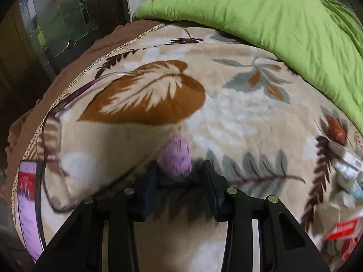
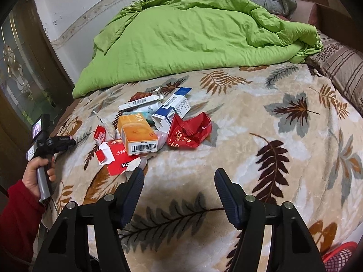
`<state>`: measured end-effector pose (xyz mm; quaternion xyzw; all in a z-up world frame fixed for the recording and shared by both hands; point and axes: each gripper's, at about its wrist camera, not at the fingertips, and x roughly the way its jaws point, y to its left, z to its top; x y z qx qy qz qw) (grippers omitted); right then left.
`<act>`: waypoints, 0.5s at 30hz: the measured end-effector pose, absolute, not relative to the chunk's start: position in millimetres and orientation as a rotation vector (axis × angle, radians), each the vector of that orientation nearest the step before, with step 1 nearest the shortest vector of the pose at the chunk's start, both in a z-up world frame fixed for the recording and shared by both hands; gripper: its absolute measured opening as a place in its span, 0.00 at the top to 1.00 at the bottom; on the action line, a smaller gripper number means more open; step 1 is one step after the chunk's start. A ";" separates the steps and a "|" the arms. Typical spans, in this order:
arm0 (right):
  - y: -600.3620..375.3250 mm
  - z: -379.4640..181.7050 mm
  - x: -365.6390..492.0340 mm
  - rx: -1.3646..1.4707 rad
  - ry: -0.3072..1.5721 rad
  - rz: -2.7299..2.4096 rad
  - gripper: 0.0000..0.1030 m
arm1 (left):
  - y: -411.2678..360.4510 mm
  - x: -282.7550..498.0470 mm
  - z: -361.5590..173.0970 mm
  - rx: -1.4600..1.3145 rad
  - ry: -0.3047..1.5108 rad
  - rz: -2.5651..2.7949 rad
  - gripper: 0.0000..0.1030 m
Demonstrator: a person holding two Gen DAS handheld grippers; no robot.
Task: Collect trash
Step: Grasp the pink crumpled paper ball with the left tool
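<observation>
A pile of trash lies on the leaf-patterned blanket [image 2: 261,122]: an orange box [image 2: 137,134], a blue and white box [image 2: 172,108], a crumpled red wrapper [image 2: 189,132], red and white torn cartons [image 2: 115,158] and a white box [image 2: 140,102]. My right gripper [image 2: 179,181] is open and empty, just in front of the pile. In the left wrist view a small crumpled purple piece [image 1: 174,156] sits between the fingertips of my left gripper [image 1: 181,170]; its jaws stand apart and I cannot tell if they touch it. The pile's edge shows at the right in this view [image 1: 344,204].
A green duvet [image 2: 192,36] is bunched at the back of the bed. Eyeglasses [image 1: 52,158] and a lit phone [image 1: 28,206] lie at the blanket's left edge. A glass door [image 1: 59,18] stands left. A red mesh basket [image 2: 338,258] shows at the lower right.
</observation>
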<state>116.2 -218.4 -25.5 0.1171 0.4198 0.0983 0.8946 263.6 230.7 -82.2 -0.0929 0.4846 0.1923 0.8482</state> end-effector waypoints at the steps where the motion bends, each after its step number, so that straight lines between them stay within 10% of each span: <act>1: -218.3 -25.9 116.8 0.242 0.870 0.204 0.33 | 231.7 269.5 -83.3 -0.190 1.019 0.411 0.63; 15: -221.4 -31.1 123.8 0.258 0.879 0.192 0.33 | 226.1 259.6 -74.6 -0.277 0.987 0.170 0.78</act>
